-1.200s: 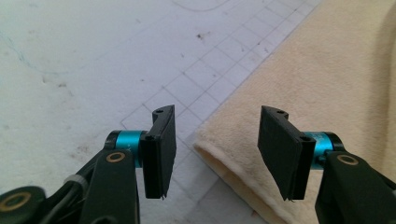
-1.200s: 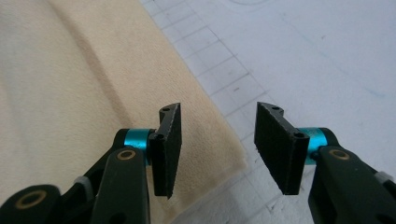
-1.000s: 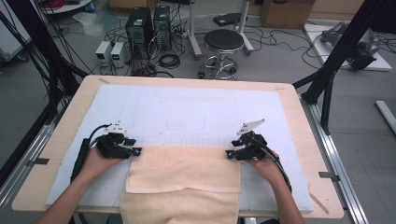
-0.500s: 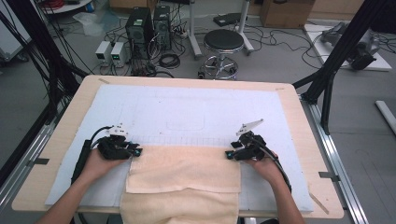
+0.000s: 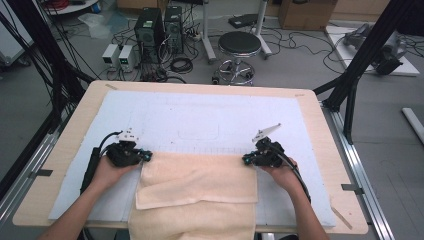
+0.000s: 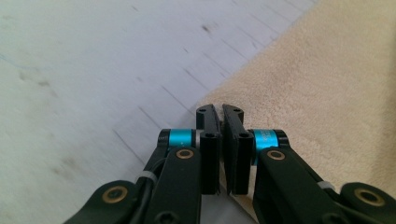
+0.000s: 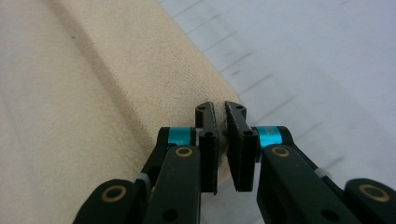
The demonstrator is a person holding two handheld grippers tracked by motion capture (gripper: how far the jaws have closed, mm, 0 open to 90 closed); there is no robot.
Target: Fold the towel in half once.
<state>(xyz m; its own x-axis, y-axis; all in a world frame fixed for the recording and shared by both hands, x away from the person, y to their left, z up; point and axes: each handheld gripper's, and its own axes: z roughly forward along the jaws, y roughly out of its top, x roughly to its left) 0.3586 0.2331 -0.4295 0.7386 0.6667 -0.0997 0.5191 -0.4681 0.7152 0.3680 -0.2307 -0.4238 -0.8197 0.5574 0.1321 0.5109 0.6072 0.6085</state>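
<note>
High view: I'm clamping both far corners of the beige towel (image 5: pixel 197 180), left gripper (image 5: pixel 145 156) and right gripper (image 5: pixel 247 160) having just closed, fold edge running left-right.

I count one beige towel (image 5: pixel 197 187) on one white mat (image 5: pixel 210 117), two grippers, left (image 5: pixel 148 156) and right (image 5: pixel 245 159), one round stool (image 5: pixel 239 44) and two computer towers (image 5: pixel 160 25) at the top.

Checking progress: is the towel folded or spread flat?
Folded: the towel shows an upper layer lying over a lower one that hangs off the table.
</note>
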